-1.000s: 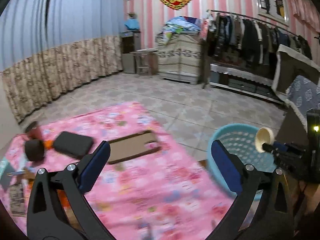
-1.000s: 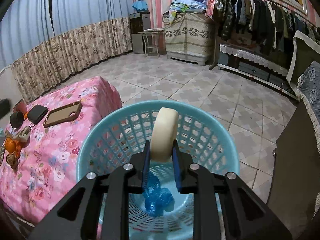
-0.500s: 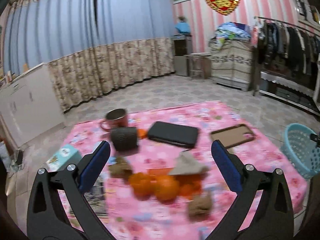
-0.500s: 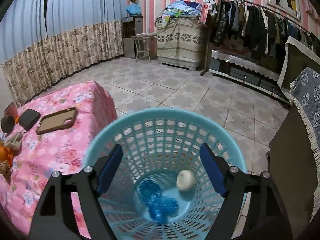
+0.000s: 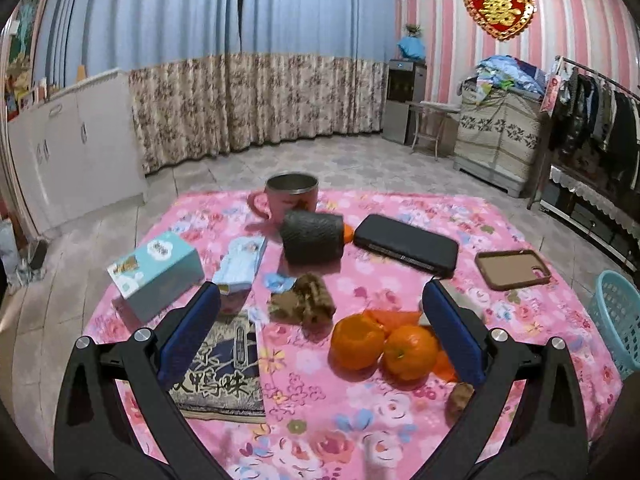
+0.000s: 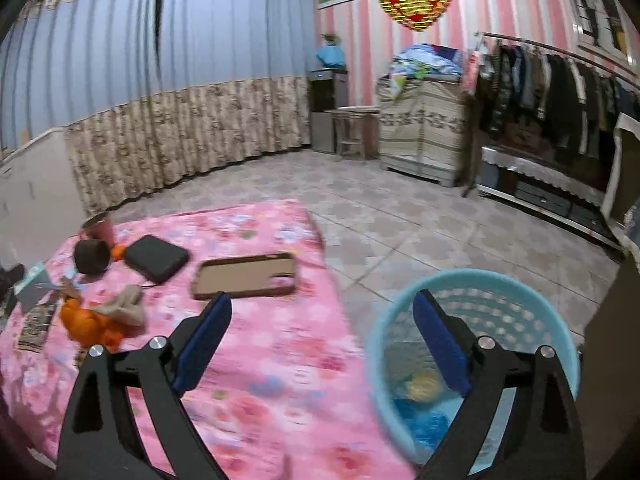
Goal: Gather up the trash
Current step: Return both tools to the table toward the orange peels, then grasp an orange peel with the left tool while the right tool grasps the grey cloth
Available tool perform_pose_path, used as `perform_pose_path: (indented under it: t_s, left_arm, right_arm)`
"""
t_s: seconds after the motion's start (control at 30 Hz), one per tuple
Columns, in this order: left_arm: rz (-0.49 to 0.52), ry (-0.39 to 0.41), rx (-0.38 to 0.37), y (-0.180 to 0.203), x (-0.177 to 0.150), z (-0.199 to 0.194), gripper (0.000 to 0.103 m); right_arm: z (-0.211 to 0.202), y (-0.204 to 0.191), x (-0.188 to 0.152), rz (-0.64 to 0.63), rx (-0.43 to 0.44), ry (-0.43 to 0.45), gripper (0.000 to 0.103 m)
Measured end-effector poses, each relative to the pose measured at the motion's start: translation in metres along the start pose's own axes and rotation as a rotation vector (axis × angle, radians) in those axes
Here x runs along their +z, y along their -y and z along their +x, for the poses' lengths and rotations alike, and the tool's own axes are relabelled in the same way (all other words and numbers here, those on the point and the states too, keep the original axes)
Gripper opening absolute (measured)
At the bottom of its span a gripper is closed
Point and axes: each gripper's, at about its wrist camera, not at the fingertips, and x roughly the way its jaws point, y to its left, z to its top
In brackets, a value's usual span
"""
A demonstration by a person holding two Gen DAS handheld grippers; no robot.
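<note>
My left gripper (image 5: 320, 292) hangs open over the pink flowered table (image 5: 320, 408), with nothing held. Just beyond its tips lie a crumpled brown paper (image 5: 308, 304), two oranges (image 5: 356, 344), orange peel (image 5: 394, 316) and a small blue scrap (image 5: 278, 280). A brown scrap (image 5: 460, 394) sits by the right finger. My right gripper (image 6: 322, 300) has its jaws opening, nothing between them. It hovers between the table and the light blue basket (image 6: 472, 280). Inside the basket lie a cream tape roll (image 6: 422, 386) and a blue wrapper (image 6: 424, 424).
On the table stand a pink mug (image 5: 292, 196), a dark roll (image 5: 312, 240), a black case (image 5: 406, 246), a brown phone case (image 5: 512, 268), a tissue box (image 5: 156, 272), a packet (image 5: 240, 264) and a booklet (image 5: 220, 376). The basket stands on the tiled floor off the table's right edge.
The right gripper opened and the tape roll fell into the basket; the gripper then swung left toward the table. The left gripper swung from the basket side to the clutter of oranges and scraps.
</note>
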Motion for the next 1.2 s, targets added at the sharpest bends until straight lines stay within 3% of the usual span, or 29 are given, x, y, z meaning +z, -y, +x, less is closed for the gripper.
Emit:
perform_pose_path:
  t_s: [0.3,0.53,0.77,0.9,1.03,1.2]
  left_arm:
    - [0.028,-0.123,-0.021,0.005,-0.019,0.039,0.097]
    - [0.047,-0.221,-0.048,0.011,-0.030,0.064,0.072]
    - [0.062,-0.260,-0.072,0.018,-0.033,0.084,0.069]
    - [0.054,-0.280,-0.139,0.022,-0.030,0.089,0.038]
    - [0.125,-0.275,-0.115,0.033,-0.033,0.083,0.027]
    - [0.099,-0.244,-0.090,0.021,-0.023,0.068,0.019]
  right_arm:
    - [0.034,-0.072,-0.006,-0.075,0.079,-0.038,0.091]
    - [0.049,-0.094,-0.020,-0.148,0.065,-0.052,0.091]
    - [0.059,-0.093,-0.028,-0.141,0.072,-0.091,0.091]
    - [0.060,-0.097,-0.031,-0.157,0.073,-0.097,0.091]
    - [0.059,-0.105,-0.033,-0.178,0.079,-0.103,0.091]
    - [0.056,-0.125,-0.031,-0.216,0.116,-0.105,0.091]
